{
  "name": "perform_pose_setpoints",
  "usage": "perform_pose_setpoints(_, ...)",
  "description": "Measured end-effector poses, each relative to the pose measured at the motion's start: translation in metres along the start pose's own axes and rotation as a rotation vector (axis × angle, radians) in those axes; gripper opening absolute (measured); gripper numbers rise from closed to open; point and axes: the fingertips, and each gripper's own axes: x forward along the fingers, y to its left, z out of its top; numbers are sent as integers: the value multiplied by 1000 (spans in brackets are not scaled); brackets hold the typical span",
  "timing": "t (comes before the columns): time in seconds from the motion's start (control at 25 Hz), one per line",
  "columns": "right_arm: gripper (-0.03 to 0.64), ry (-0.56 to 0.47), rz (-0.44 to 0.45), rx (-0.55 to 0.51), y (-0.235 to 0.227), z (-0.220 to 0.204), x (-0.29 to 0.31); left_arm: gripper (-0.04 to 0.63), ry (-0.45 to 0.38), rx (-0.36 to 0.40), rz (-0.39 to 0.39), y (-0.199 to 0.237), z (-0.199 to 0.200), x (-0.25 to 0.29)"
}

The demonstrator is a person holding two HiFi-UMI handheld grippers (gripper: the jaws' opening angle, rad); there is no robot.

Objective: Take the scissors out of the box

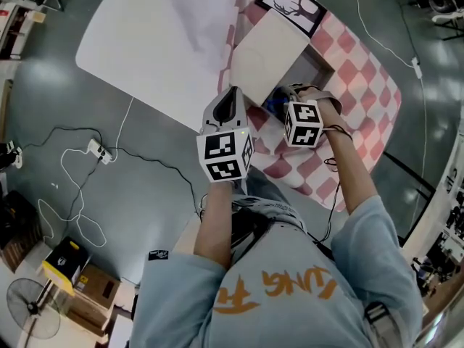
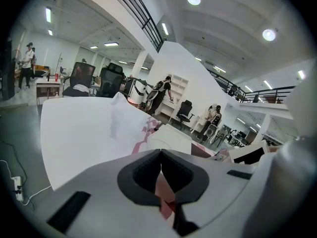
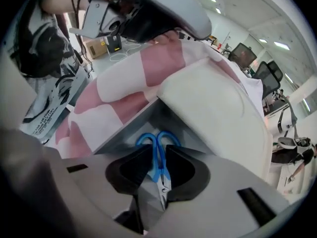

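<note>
The blue-handled scissors (image 3: 159, 145) hang over the grey inside of the open box (image 3: 126, 130), handles pointing away from me. My right gripper (image 3: 158, 157) is shut on them near the pivot, and the blade tips (image 3: 164, 186) show between its jaws. In the head view the right gripper (image 1: 280, 103) reaches into the box (image 1: 316, 68) beside its cream lid (image 1: 267, 52), with a bit of blue scissors (image 1: 272, 107) at its tip. The left gripper (image 1: 230, 101) hovers at the lid's near left corner, shut and holding nothing (image 2: 161, 155).
The box stands on a pink-and-white checked cloth (image 1: 365, 85) next to a white tabletop (image 1: 148, 42). A framed deer picture (image 1: 293, 4) lies behind the box. Cables and a power strip (image 1: 98, 150) trail over the floor at left, with cardboard boxes (image 1: 90, 290) lower left.
</note>
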Motion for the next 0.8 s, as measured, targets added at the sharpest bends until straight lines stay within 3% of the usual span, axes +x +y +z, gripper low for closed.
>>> perform_pose_setpoints(0.44,79,21,50,-146,4,2,4,20,0,-2,3,-2,-1,-2)
perform_pose_setpoints(0.6,77,17,24,-192,5,2,1,20,-3,1,3,-6,0,-6)
perform_pose_setpoints(0.8,77,-13,-25,-176,8,2,-10,20,-9,-1,10,-7,-2,-12)
